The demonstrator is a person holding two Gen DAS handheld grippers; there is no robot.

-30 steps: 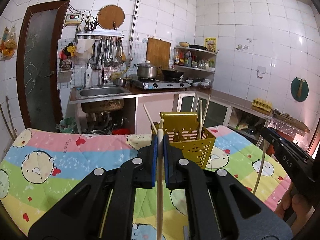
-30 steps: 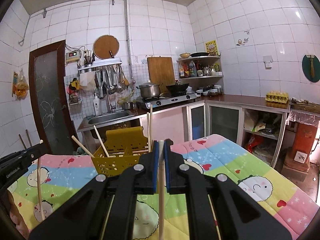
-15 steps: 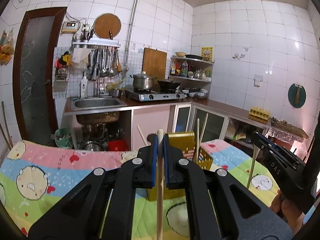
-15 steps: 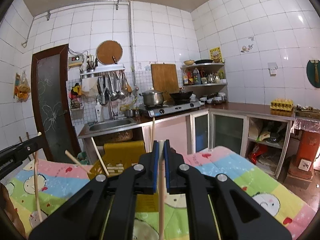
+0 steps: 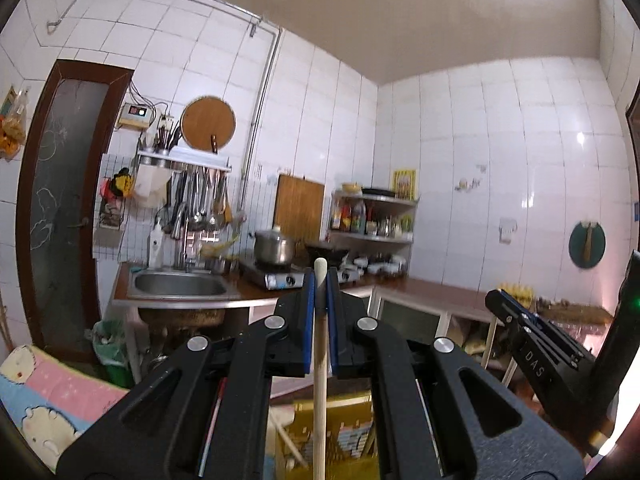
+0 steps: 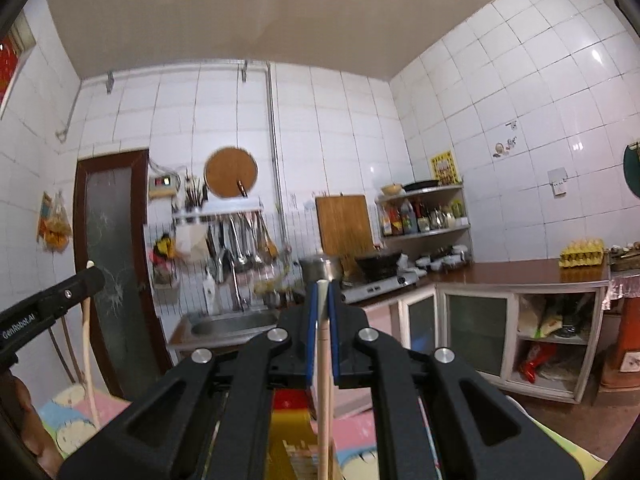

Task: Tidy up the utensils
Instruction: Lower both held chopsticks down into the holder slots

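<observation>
My left gripper (image 5: 320, 280) is shut on a wooden chopstick (image 5: 320, 380) that stands upright between its blue pads. Below it, the yellow perforated utensil basket (image 5: 344, 436) shows between the fingers, with another chopstick leaning inside. My right gripper (image 6: 322, 292) is shut on a second wooden chopstick (image 6: 323, 392), also upright, above the same yellow basket (image 6: 290, 436). The right gripper also shows at the right edge of the left wrist view (image 5: 532, 344). The left gripper shows at the left of the right wrist view (image 6: 52, 304) with its chopstick (image 6: 87, 344) hanging down.
The colourful cartoon tablecloth (image 5: 44, 396) covers the table under the basket. Behind are a steel sink (image 5: 180, 284), a gas stove with a pot (image 5: 272, 252), hanging ladles, a shelf of bottles (image 5: 372, 216) and a brown counter (image 6: 520, 276).
Both grippers have risen and tilted upward with their chopsticks. The basket and tablecloth have dropped to the bottom of both views and more ceiling shows.
</observation>
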